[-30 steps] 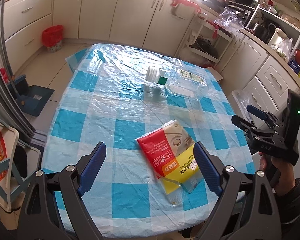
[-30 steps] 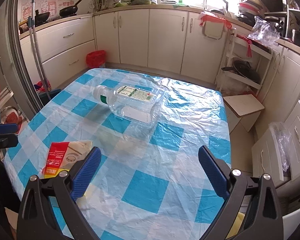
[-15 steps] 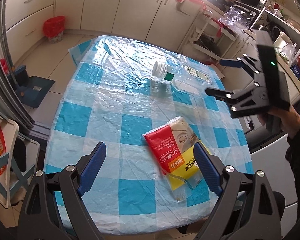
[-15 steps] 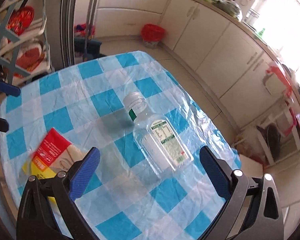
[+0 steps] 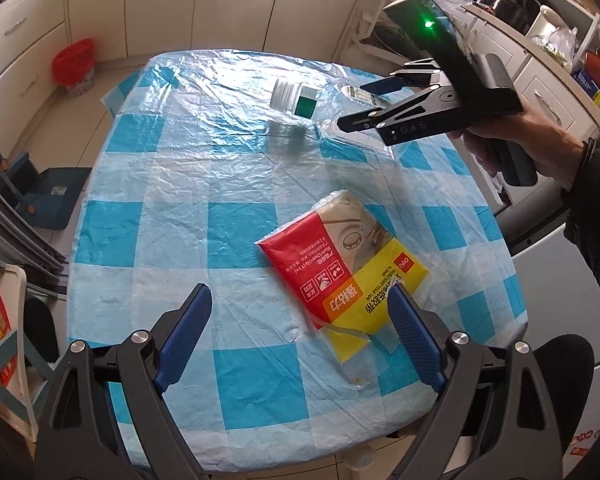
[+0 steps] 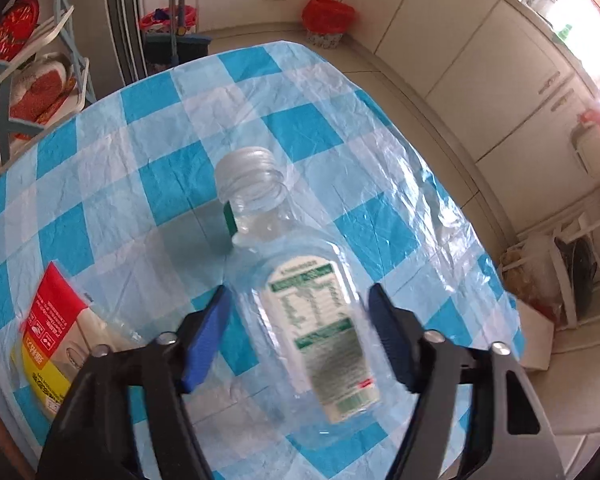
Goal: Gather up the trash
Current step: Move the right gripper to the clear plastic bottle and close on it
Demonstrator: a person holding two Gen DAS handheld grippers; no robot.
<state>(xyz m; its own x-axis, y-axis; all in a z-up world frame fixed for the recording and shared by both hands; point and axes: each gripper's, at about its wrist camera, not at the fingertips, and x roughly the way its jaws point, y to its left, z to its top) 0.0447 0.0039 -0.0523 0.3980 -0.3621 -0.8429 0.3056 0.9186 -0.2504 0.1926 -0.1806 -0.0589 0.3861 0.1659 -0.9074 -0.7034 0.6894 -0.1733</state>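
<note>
Two pieces of trash lie on my tabletop [image 5: 147, 216]: one clear plastic bottle [image 6: 300, 300] and one flat packet [image 5: 340, 276]. I hold two grippers. My left gripper [image 5: 300, 332] points steeply down with its jaws spread wide and nothing held; the packet lies just ahead of it, its near end reaching in beside the right-hand blue pad, not touched as far as I can see. My right gripper [image 6: 297, 332] also tilts steeply down, and its jaws have just been closing, with the bottle's body between them; a narrow gap shows on each side, so the pads straddle it without pressing yet. In the left wrist view my right hand [image 5: 520, 140] wraps the black handle, a dark sleeve behind it, and a green light glows on the gripper's body. The bottle lies on its side, squarish and see-through, with a white and green label facing up and a ribbed pale cap pointing away from the right gripper. The packet is soft and pillowy, glossy red, yellow and beige with print, a clear flap at its near end. The tabletop wears a blue and white checked cloth under a crinkled, shiny plastic sheet. One red bin [image 5: 73, 66] stands on the floor, well beyond the far edge.
</note>
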